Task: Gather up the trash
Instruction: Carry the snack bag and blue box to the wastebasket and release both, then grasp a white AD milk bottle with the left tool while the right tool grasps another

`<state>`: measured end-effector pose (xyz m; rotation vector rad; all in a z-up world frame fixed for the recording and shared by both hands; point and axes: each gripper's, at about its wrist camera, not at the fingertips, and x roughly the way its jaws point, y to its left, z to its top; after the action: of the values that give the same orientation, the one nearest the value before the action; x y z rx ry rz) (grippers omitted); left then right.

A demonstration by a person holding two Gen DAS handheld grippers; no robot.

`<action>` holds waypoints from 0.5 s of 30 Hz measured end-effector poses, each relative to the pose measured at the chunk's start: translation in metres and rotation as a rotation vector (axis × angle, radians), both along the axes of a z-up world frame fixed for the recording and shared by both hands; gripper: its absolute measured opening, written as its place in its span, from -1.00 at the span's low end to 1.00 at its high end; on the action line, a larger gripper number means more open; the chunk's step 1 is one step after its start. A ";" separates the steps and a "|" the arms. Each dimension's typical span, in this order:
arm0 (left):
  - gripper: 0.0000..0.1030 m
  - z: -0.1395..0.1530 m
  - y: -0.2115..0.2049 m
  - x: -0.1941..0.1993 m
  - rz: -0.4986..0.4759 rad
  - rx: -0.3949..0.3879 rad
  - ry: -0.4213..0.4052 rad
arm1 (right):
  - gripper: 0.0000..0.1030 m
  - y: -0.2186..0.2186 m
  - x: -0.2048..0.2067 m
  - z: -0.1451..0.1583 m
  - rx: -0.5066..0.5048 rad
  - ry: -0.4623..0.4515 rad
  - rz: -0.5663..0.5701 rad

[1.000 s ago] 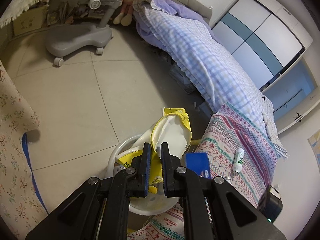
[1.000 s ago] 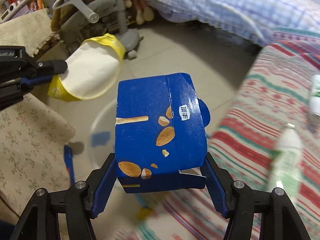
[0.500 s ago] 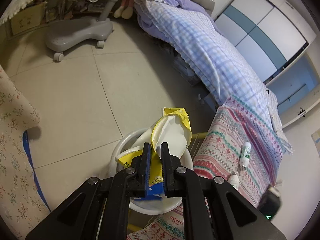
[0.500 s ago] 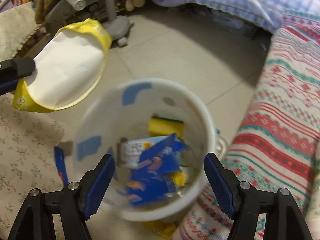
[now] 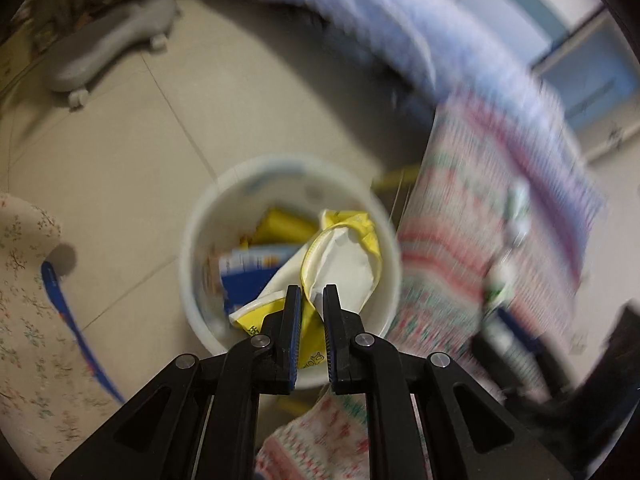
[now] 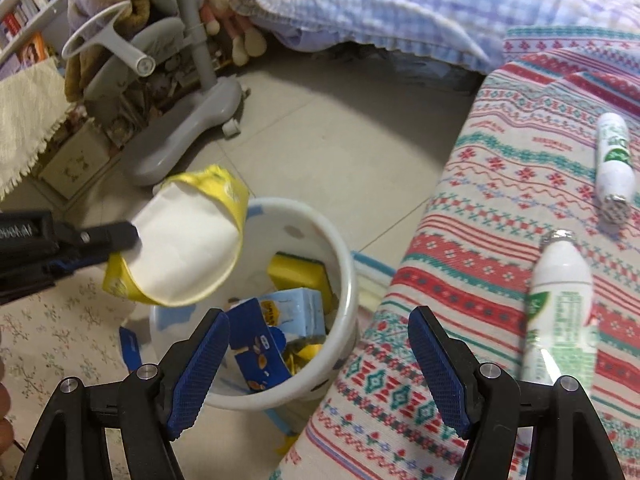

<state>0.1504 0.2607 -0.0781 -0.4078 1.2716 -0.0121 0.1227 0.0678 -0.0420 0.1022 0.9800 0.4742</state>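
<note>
Tiled bedroom floor under everything, so that's your backdrop. Nearest to you, your right gripper stands wide with nothing between its blue pads, hovering over the white bin and the edge of the patterned cloth. Down in the bin you've got a blue snack box, a pale blue carton and something yellow, maybe a sponge, though I can't really tell since the rest is buried.

Your left gripper has just been easing its jaws apart, but they're only a narrow slot and the yellow-and-white wrapper sits between them, hanging over the bin's mouth. Whether the pads actually pinch it, I can't tell. That view is badly smeared, so the cloth and anything on it is mush.

On the cloth, two white bottles with green labels lie on their sides: the near one is partly behind your right finger, the far one sits well apart.

Further off there's a grey chair base and a checked blue quilt.
</note>
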 end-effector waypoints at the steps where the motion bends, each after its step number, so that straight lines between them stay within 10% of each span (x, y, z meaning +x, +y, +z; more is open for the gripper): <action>1: -0.60 -0.007 -0.003 0.002 -0.010 0.008 0.038 | 0.52 -0.002 0.000 0.001 0.004 0.000 -0.001; 15: -0.59 0.038 -0.005 -0.001 0.043 -0.061 -0.143 | 0.52 -0.075 -0.007 0.031 -0.035 -0.034 -0.058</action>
<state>0.1489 0.2558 -0.0401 -0.4784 1.1231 -0.0425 0.1155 -0.0077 -0.0110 0.0908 0.9488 0.4040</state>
